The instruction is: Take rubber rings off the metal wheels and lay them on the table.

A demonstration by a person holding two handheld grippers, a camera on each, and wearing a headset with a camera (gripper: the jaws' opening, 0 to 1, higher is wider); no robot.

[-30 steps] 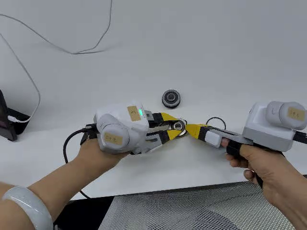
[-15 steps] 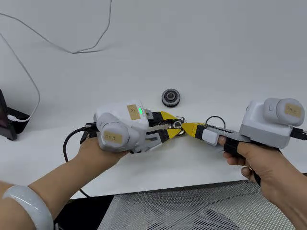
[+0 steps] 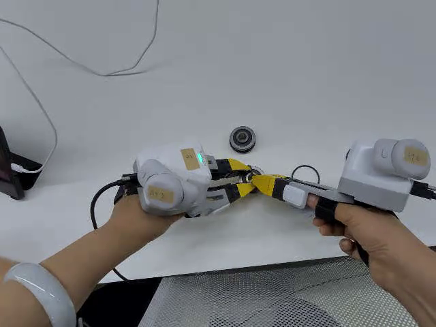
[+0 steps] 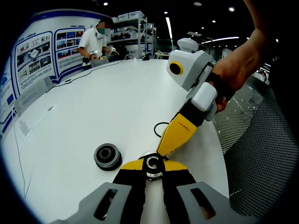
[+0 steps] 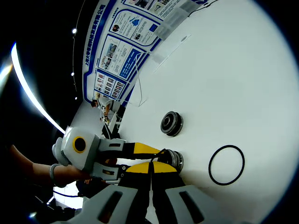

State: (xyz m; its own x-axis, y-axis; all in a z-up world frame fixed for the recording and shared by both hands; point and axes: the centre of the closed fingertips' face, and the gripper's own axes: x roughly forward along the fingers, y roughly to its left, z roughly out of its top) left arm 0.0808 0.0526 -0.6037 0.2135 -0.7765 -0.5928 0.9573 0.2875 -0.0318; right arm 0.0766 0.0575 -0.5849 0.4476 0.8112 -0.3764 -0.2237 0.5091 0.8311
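Observation:
My left gripper point(image 3: 245, 179) is shut on a small metal wheel point(image 3: 253, 172), held just above the table; in the left gripper view its yellow jaws point(image 4: 152, 167) clamp the wheel point(image 4: 153, 163) from both sides. My right gripper point(image 3: 258, 181) comes in from the right, shut, its tips pinching the black rubber ring at the wheel's rim point(image 5: 174, 159). A loose rubber ring point(image 3: 306, 174) lies flat on the table behind the right gripper. A second wheel point(image 3: 242, 139), with its black ring on, stands farther back.
The white table point(image 3: 286, 82) stretches far back. A grey cable point(image 3: 102, 71) runs across its far left, and a black device point(image 3: 7, 174) stands at the left edge. A mesh chair back point(image 3: 272, 293) is at the near edge.
My right gripper has slid a little to the left, so its tips now cover more of the wheel held by the left gripper. The left gripper has hardly moved.

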